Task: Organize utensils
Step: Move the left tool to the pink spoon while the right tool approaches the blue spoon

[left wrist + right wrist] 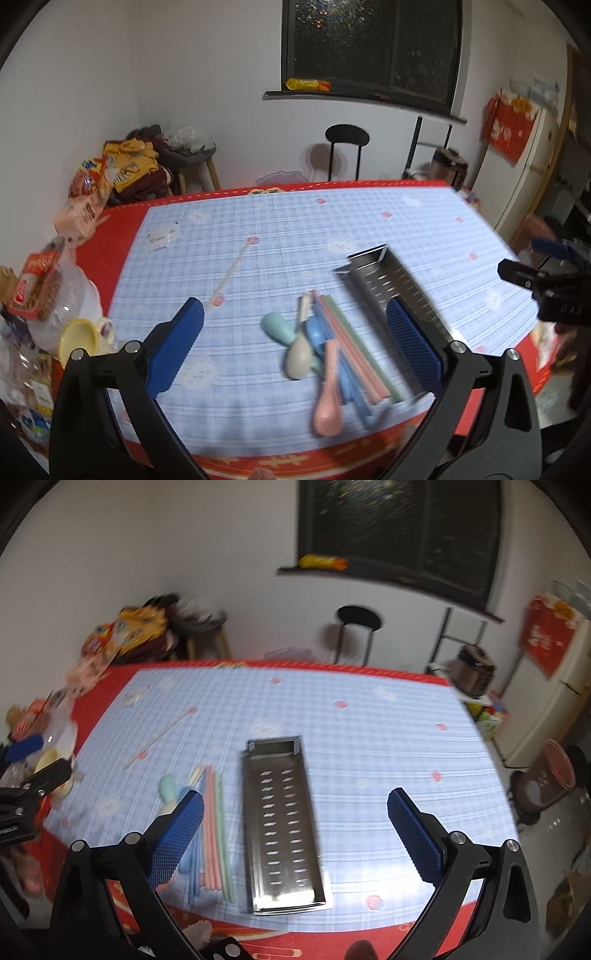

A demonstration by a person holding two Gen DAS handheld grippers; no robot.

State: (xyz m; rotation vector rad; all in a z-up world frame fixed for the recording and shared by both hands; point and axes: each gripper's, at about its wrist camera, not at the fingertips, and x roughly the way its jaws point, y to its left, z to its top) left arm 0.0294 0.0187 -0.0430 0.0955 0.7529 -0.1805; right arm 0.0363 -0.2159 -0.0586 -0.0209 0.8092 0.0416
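Under a dark window [369,48], by a white wall, stands a table with a blue checked cloth [280,236] over red. A long perforated steel tray [282,827] lies on it, empty. Just beside it sits a heap of pastel plastic spoons and chopsticks [332,350], smooth and matte; a lone pale chopstick [159,738] lies well apart. The left gripper [293,343] hovers above the heap, ribbed blue pads spread wide. The right gripper [295,834] hangs over the tray, likewise apart, holding nothing.

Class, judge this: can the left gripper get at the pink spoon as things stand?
Probably yes. The left gripper is open above the pink spoon, which lies atop the pile with nothing covering it.
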